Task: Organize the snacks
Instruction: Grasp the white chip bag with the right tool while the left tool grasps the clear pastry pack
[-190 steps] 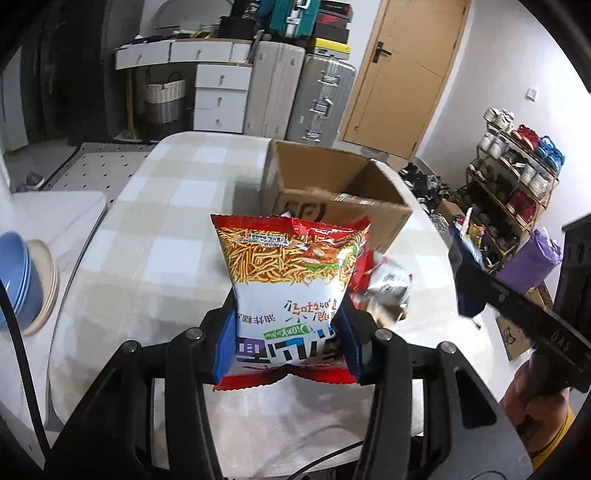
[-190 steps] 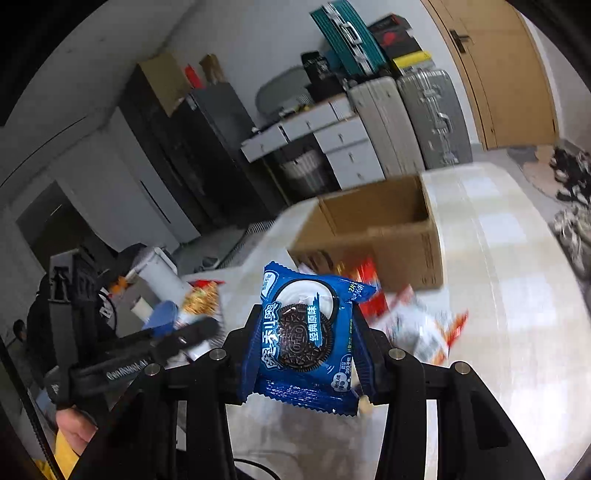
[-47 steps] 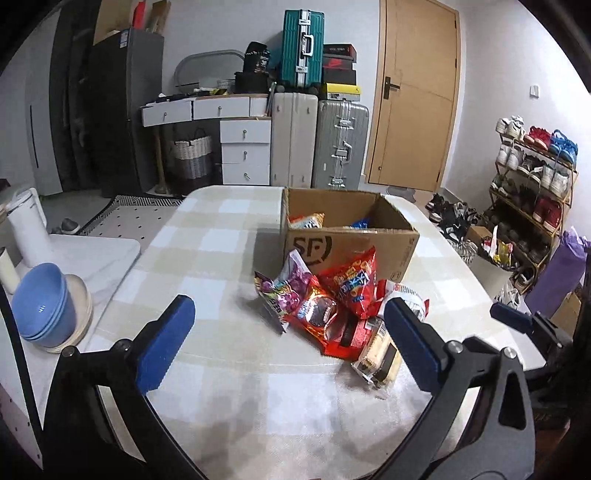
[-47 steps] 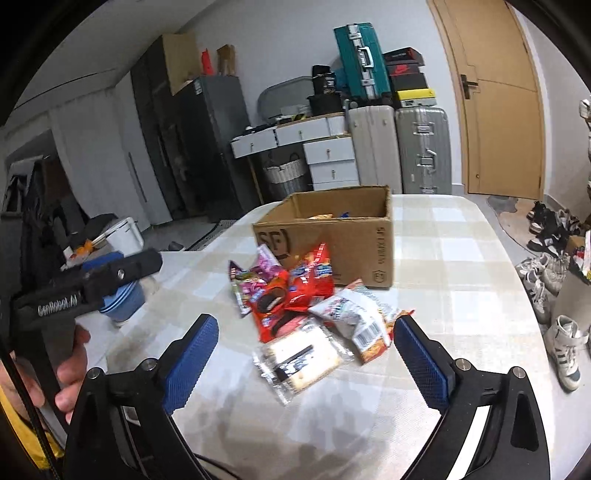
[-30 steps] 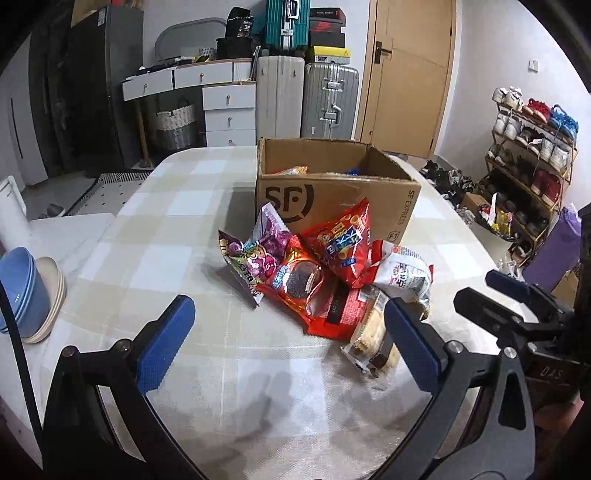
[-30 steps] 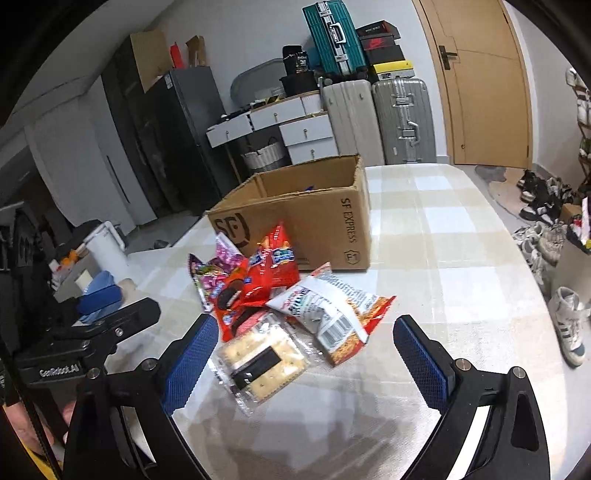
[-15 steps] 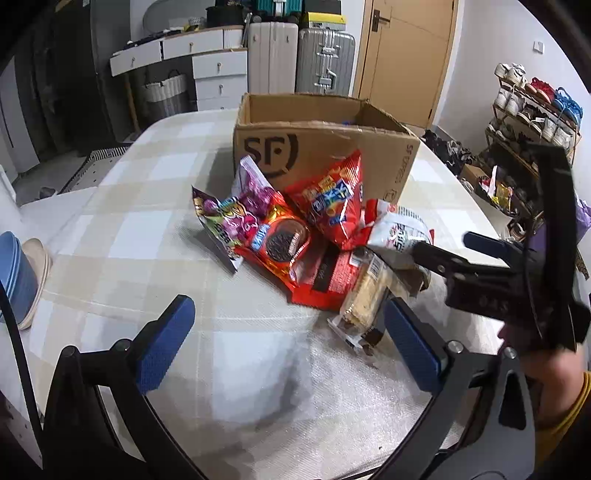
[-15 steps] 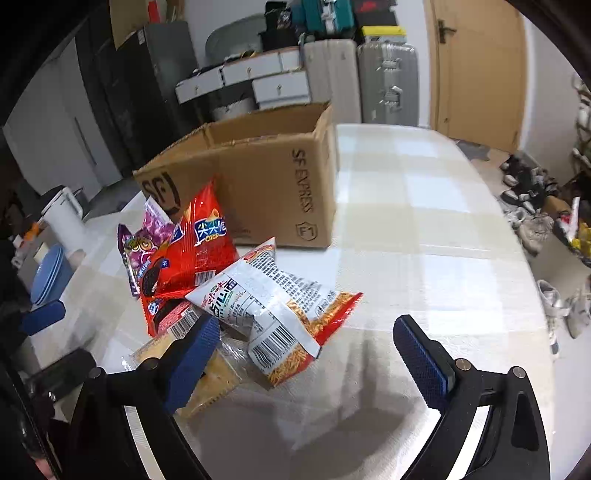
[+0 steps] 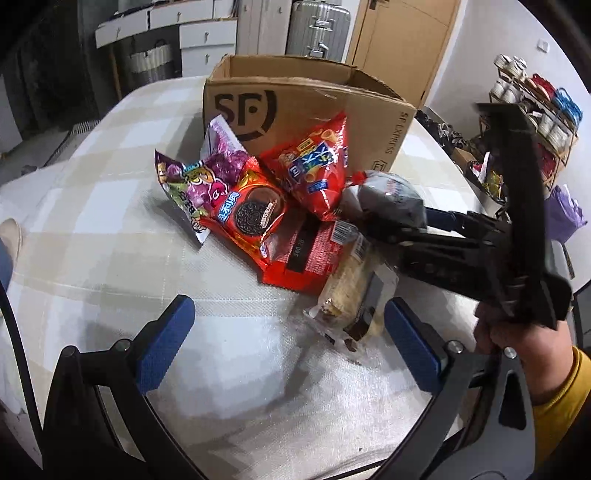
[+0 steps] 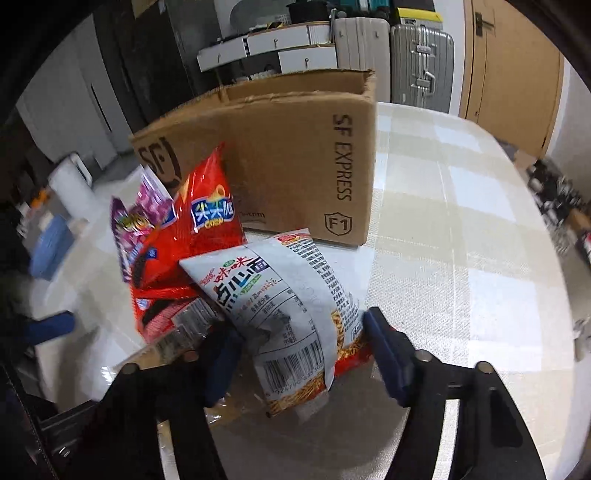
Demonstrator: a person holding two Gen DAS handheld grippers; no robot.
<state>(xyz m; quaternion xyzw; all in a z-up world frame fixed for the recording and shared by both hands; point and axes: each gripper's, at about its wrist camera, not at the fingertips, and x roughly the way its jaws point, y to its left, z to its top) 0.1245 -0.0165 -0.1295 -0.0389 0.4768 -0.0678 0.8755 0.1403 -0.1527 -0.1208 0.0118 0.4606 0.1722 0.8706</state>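
A pile of snack packs lies in front of an open SF cardboard box on the checked table. It holds a purple candy bag, a red Oreo pack, a red cone-snack bag, a flat red pack and a clear cracker pack. My left gripper is open and empty, just short of the cracker pack. My right gripper has its jaws around the white noodle snack bag, the pads touching or nearly touching its sides. It also shows in the left wrist view.
The box stands just behind the pile. Drawers and suitcases stand beyond the table, a shoe rack to the right. A blue bowl lies off the table's left side.
Both grippers have moved in toward the pile. The right gripper has narrowed from wide open and now brackets the white noodle bag. The left stays open.
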